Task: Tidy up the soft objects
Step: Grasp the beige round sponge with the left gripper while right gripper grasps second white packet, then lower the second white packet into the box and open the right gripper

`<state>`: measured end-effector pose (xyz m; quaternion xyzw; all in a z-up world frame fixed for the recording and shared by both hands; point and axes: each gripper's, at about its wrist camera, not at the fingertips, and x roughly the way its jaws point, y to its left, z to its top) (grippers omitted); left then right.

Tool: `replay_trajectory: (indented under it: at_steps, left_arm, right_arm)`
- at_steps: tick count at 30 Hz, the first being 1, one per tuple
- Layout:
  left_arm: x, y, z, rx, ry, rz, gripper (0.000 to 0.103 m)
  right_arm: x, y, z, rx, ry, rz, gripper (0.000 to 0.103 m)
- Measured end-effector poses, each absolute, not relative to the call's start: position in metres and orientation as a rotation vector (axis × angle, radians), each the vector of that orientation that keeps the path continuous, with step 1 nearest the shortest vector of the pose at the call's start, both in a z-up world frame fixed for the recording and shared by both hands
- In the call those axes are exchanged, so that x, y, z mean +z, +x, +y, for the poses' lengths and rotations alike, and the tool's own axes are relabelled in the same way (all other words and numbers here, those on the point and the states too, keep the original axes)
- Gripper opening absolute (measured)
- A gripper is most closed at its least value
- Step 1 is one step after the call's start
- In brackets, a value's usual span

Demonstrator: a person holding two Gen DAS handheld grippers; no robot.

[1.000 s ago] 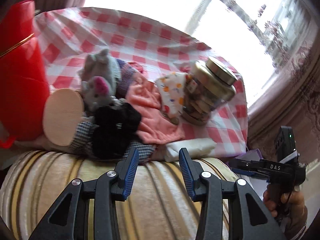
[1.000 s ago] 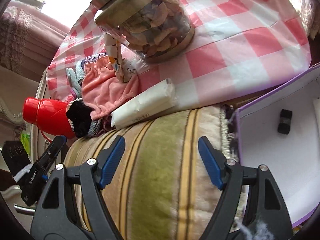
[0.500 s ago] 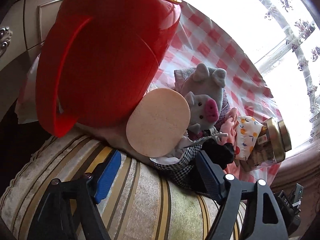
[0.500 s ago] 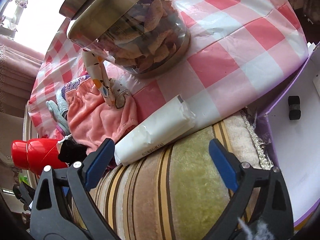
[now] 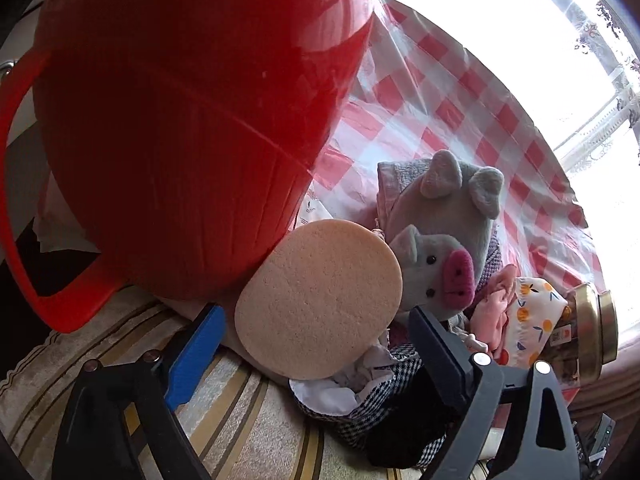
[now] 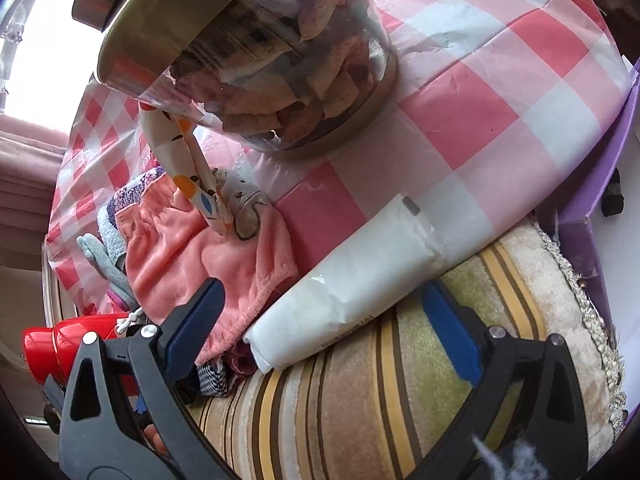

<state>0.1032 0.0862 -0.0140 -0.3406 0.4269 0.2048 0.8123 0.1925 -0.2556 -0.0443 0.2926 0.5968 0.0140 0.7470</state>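
Both grippers arrive empty over a jumble of soft goods at the near edge of the checked-cloth bench (image 6: 500,92), sorting barely begun. The left gripper (image 5: 316,344), fingers just spread wide, brackets a round, grainy tan sponge (image 5: 320,300) leaning on a glossy red jug (image 5: 180,120) beside a plush grey pig (image 5: 436,272). The right gripper (image 6: 320,320), fingers likewise just opened, frames a crinkly white packet (image 6: 352,276) next to a fleecy pink cloth (image 6: 224,264).

White packet (image 6: 352,276) between open jaws
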Motion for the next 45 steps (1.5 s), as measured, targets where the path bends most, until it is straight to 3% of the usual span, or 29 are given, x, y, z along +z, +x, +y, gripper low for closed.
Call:
replay_trajectory:
  at_steps: [9,13,15,18,34,45]
  left_arm:
    - [-0.029,0.124,0.086,0.484,-0.707,0.947,0.097]
    - [-0.033,0.124,0.086,0.483,-0.689,0.945,0.079]
    - [-0.032,0.121,0.086,0.492,-0.684,0.945,0.079]
    - [-0.030,0.117,0.083,0.473,-0.677,0.936,0.079]
    - [0.003,0.079,0.062,0.382,-0.656,0.806,0.078]
    - [0.028,0.069,0.048,0.356,-0.586,0.729,0.078]
  right_arm:
    - [-0.059,0.210,-0.226,0.027,0.550,1.330,0.101]
    - [-0.056,0.203,-0.224,0.010,0.534,1.316,0.085]
    - [-0.055,0.201,-0.224,0.007,0.519,1.312,0.077]
    - [-0.054,0.197,-0.233,0.056,0.550,1.286,0.052]
    - [-0.032,0.180,-0.285,0.159,0.661,1.213,0.039]
    - [0.002,0.157,-0.356,0.173,0.676,1.120,0.038]
